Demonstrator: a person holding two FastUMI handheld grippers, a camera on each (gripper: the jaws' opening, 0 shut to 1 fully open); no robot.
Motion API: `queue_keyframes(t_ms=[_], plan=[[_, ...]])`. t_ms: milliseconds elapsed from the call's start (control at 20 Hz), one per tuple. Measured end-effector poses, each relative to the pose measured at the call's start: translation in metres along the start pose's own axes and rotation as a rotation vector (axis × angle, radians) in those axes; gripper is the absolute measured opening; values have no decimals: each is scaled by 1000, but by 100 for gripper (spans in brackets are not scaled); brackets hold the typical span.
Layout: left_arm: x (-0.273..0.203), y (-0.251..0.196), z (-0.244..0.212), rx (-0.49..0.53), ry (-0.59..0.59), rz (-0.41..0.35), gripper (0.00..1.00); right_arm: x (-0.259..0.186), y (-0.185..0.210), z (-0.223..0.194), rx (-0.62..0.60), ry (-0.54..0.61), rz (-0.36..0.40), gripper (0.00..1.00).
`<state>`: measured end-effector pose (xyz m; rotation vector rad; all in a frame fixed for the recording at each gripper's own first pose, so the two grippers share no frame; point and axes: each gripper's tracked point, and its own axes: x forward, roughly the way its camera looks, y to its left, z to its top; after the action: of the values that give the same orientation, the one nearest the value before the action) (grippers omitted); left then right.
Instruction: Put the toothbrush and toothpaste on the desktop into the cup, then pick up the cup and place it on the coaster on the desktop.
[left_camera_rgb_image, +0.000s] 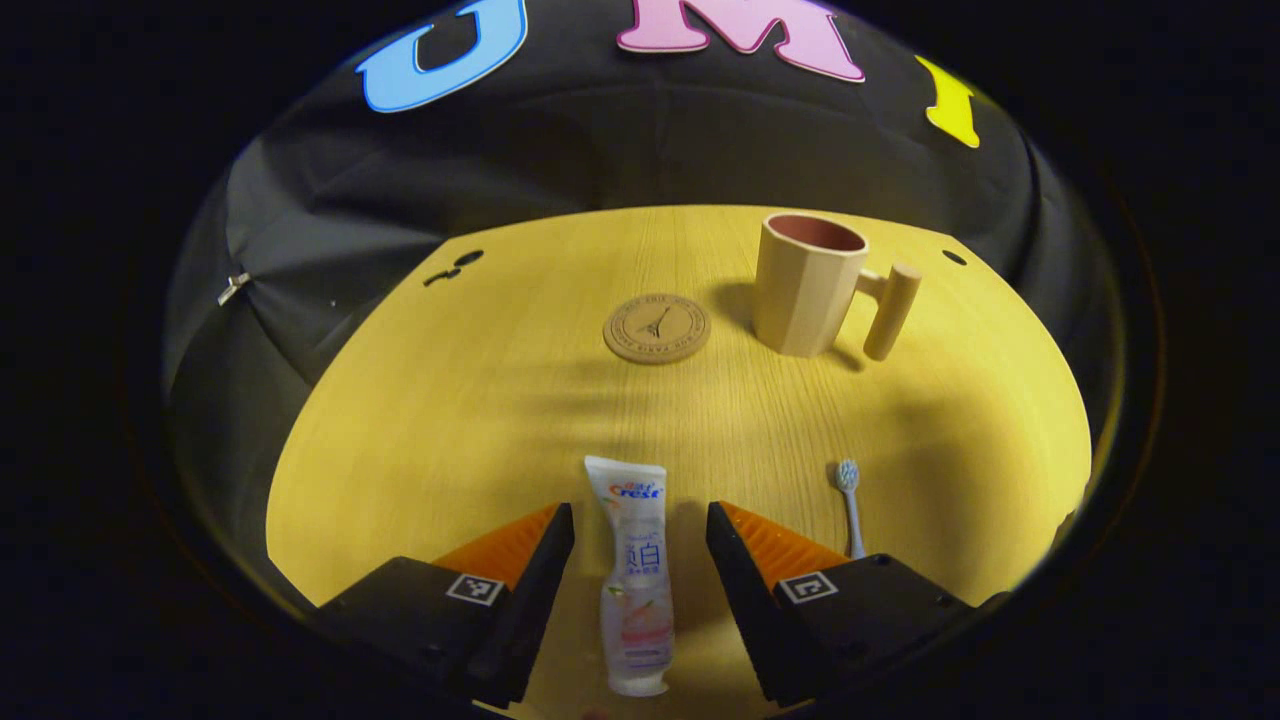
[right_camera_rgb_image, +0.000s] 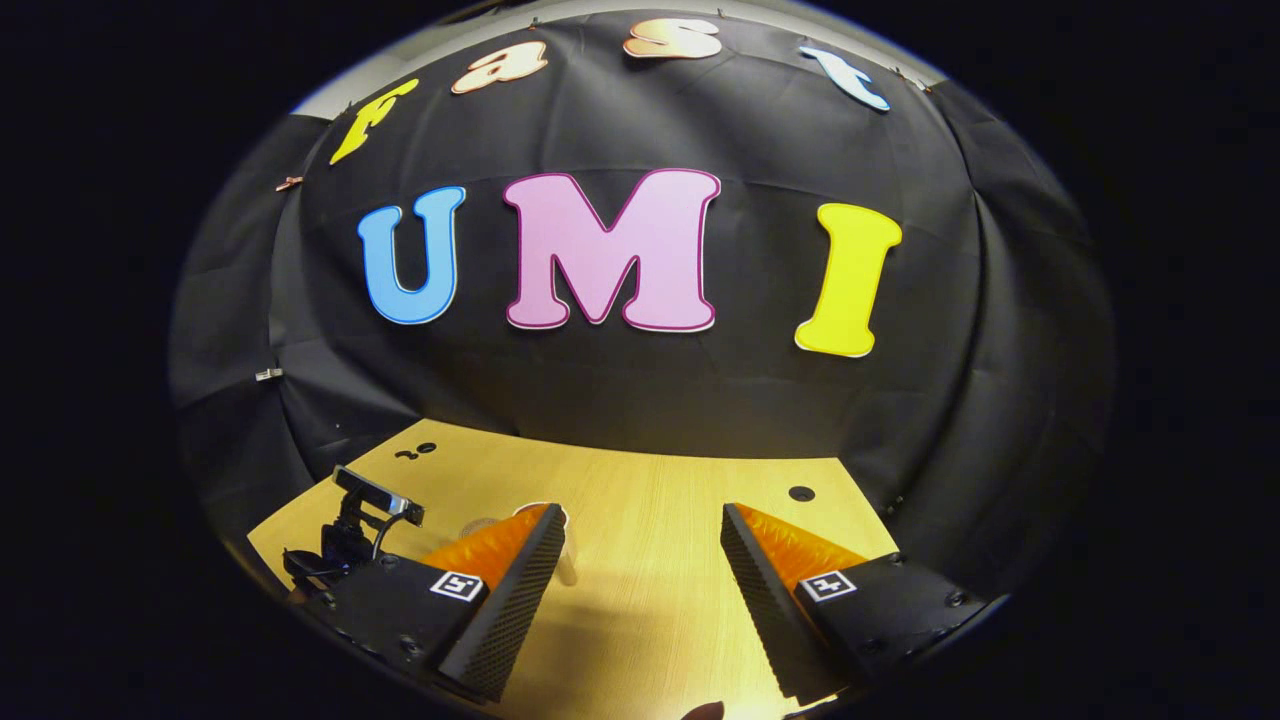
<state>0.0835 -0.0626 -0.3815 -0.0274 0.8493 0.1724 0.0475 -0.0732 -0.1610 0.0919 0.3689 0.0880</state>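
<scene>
The left gripper (left_camera_rgb_image: 640, 525) is held low, jaws wide astride the toothpaste (left_camera_rgb_image: 633, 575), untouched; the right gripper (right_camera_rgb_image: 640, 535) is raised, wide, nothing held; cup (left_camera_rgb_image: 808, 285) and coaster (left_camera_rgb_image: 656, 328) are seen beyond.

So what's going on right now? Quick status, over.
Left gripper open, straddling toothpaste, not gripping. Right gripper open, holding nothing. Toothbrush on desk; cup beside coaster. Nothing in the way.

toothpaste (left_camera_rgb_image: 634, 575): blue and red "Crest" brand word near the far, flat end of the tube; two large blue Chinese characters lower down, second reads "白"
coaster (left_camera_rgb_image: 656, 327): ring of lettering round the rim, too small to read
</scene>
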Motion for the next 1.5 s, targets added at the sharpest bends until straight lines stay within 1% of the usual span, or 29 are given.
queue_keyframes(t_ms=[50, 100, 200, 300, 400, 500, 550, 600, 650, 800, 850, 900, 1000, 1050, 1100, 1150, 1250, 1400, 1500], plan=[[1, 2, -4, -1, 16, 8, 82, 2, -2, -2, 9, 7, 0, 98], [2, 4, -9, 0, 33, 16, 81, 4, -5, -5, 12, 15, -1, 98], [4, 3, -9, -2, 35, 6, 80, 6, -7, -11, 10, 30, 0, 98], [4, 5, -9, 27, 43, 9, 77, 6, -8, -15, 8, 44, 6, 98], [5, 6, -9, 59, 45, 8, 65, 4, -3, -19, 25, 56, 26, 98], [8, 1, -11, 71, 50, -7, 48, 1, 6, -28, 56, 80, 40, 98], [6, 2, -13, 74, 56, -14, 42, -1, 9, -32, 71, 96, 46, 98], [6, 3, -12, 81, 61, -23, 43, -3, 13, -36, 82, 110, 49, 98], [6, 3, -14, 85, 70, -32, 39, -6, 16, -40, 88, 124, 50, 98], [6, 3, -12, 68, 87, -60, 36, -15, 27, -58, 90, 176, 47, 98], [6, 3, -13, 65, 87, -69, 37, -19, 32, -64, 90, 194, 49, 98], [6, 3, -13, 66, 82, -82, 33, -22, 39, -72, 92, 213, 50, 99], [3, 1, -12, 75, 69, -136, 29, -30, 50, -86, 107, 254, 56, 99], [-1, -4, -13, 76, 67, -188, 31, -33, 60, -92, 119, 275, 64, 99], [-9, -8, -14, 68, 69, -238, 25, -39, 71, -99, 126, 298, 71, 99], [-16, -9, -12, 59, 56, -275, 25, -42, 81, -107, 130, 323, 76, 99], [-35, -5, -3, 50, 7, -320, 25, -46, 101, -126, 131, 376, 93, 98], [-68, 16, 9, 58, -53, -343, 25, -44, 129, -149, 132, 441, 103, 98], [-83, 32, 10, 53, -75, -347, 25, -37, 143, -169, 120, 496, 89, 98]])
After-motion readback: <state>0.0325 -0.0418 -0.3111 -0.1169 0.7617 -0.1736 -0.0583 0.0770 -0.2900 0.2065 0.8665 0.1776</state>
